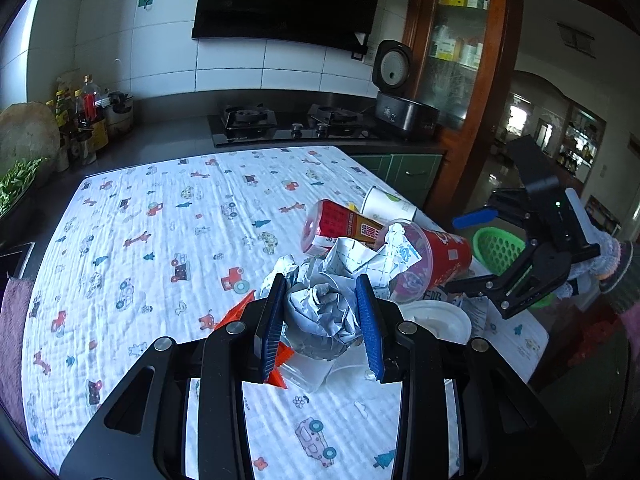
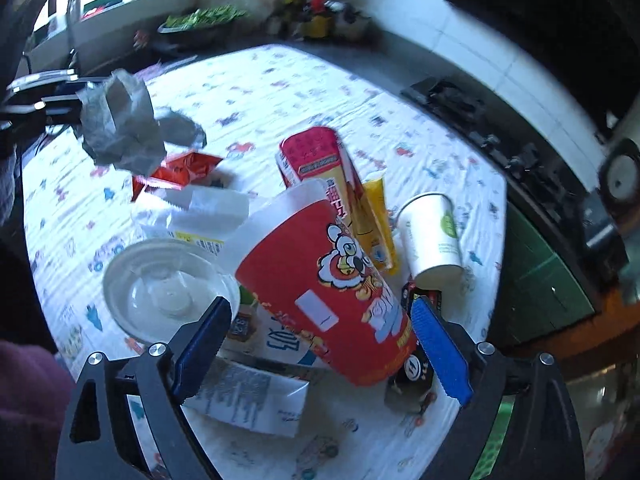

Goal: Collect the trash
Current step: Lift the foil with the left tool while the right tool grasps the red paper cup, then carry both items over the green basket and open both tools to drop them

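Note:
My left gripper [image 1: 322, 322] is shut on a crumpled grey-white paper ball [image 1: 320, 312] and holds it above the cloth; it also shows in the right wrist view [image 2: 118, 136], lifted at the left. My right gripper [image 2: 320, 344] is open, its blue fingers on either side of a lying red plastic cup [image 2: 332, 292], not touching it. The same cup [image 1: 436, 260] holds crumpled paper in the left wrist view. Around it lie a red box [image 2: 316, 156], a white paper cup [image 2: 432, 236], a clear lid [image 2: 168, 288], a red wrapper [image 2: 176, 172] and a yellow packet [image 2: 378, 220].
The table carries a white cloth with cartoon prints [image 1: 160, 220]. A green basket [image 1: 498, 250] stands off the table's right edge, behind the right gripper [image 1: 520, 248]. A stove [image 1: 292, 126] and a rice cooker [image 1: 400, 96] sit on the counter behind. Bottles [image 1: 88, 116] stand at left.

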Available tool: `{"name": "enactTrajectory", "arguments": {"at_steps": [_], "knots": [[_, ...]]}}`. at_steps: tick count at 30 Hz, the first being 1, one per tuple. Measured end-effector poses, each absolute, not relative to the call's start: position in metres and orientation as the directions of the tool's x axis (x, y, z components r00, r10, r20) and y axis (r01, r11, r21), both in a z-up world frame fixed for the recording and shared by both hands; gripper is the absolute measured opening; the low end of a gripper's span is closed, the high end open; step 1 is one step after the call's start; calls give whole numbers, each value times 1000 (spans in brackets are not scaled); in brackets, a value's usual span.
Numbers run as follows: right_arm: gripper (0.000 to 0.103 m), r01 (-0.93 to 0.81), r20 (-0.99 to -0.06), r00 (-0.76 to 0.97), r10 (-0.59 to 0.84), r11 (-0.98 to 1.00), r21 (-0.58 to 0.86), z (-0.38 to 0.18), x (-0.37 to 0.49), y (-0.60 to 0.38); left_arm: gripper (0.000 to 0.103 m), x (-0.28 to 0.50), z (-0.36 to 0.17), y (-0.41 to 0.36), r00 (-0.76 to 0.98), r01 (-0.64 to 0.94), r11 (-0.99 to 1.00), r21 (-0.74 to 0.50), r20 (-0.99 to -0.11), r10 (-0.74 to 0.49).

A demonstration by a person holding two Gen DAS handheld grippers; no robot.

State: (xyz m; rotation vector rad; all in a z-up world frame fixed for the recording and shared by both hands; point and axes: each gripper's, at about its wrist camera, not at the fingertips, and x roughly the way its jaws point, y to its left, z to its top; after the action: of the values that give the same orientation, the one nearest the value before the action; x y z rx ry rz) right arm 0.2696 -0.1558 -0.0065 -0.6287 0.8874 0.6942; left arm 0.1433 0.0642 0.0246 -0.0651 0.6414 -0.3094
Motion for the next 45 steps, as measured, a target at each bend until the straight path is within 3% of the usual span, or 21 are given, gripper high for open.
{"name": "enactTrajectory", "arguments": {"at_steps": [9, 18, 29, 45], "knots": [[89, -851, -896, 366, 251, 480, -213, -36, 294, -134, 35, 155, 19, 62, 747, 246, 956, -158, -598, -291], [72, -794, -848, 420, 324, 584, -170, -19, 284, -153, 34, 160, 21, 51, 739, 272, 949, -162, -597, -314], [71, -540, -736, 592, 327, 839, -62, 20, 235, -244, 34, 165, 33, -15, 700, 414, 896, -161, -573, -427], [71, -52, -695, 718, 16, 998, -31, 20, 136, -439, 35, 180, 15, -233, 487, 659, 723, -209, -613, -622]]}}
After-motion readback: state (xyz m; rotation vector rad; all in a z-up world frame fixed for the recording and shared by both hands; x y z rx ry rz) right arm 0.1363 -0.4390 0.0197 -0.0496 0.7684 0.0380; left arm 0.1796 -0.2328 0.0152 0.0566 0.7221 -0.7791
